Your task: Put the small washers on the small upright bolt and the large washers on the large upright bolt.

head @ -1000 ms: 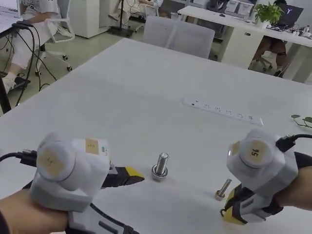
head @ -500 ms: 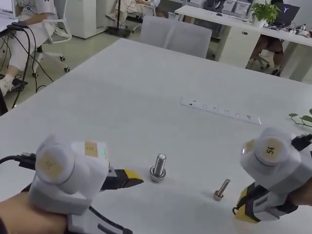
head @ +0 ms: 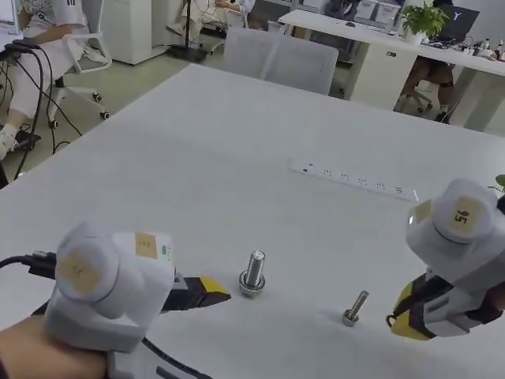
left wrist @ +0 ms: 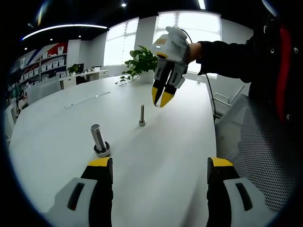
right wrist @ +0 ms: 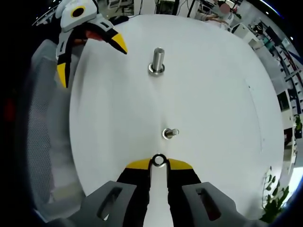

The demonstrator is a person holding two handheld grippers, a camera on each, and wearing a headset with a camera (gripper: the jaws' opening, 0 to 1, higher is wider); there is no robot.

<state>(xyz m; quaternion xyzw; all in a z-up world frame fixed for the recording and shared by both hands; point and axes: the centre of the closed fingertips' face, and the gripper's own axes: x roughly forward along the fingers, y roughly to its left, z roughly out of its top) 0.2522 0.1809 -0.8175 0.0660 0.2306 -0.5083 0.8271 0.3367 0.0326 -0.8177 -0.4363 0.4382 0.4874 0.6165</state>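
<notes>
Holding: my right gripper has its jaws pinched on a small washer, a silver ring caught between the two yellow tips.
Right gripper height: seen from the left gripper view, it hangs in the air with the tips pointing down at the counter, touching nothing there.
Left gripper: my left gripper has its jaws spread wide with nothing between them, held low over the counter.
Small upright bolt: the small bolt stands on its head just ahead of my right tips. Its thread is bare, and the washer I hold is near it but not yet over it.
Large upright bolt: the large bolt stands on the counter ahead of my left gripper, in line with the left-hand tip and apart from it.
Foot of the large bolt: a wider ring sits around it; I cannot tell whether that is a washer or the bolt's own head.
Bolts together: they stand near each other but apart, the large one on the side of my left gripper and the small one on the side of my right.
Farther back: a white power strip lies flat on the counter well beyond both bolts, and a grey chair stands at the far edge.
</notes>
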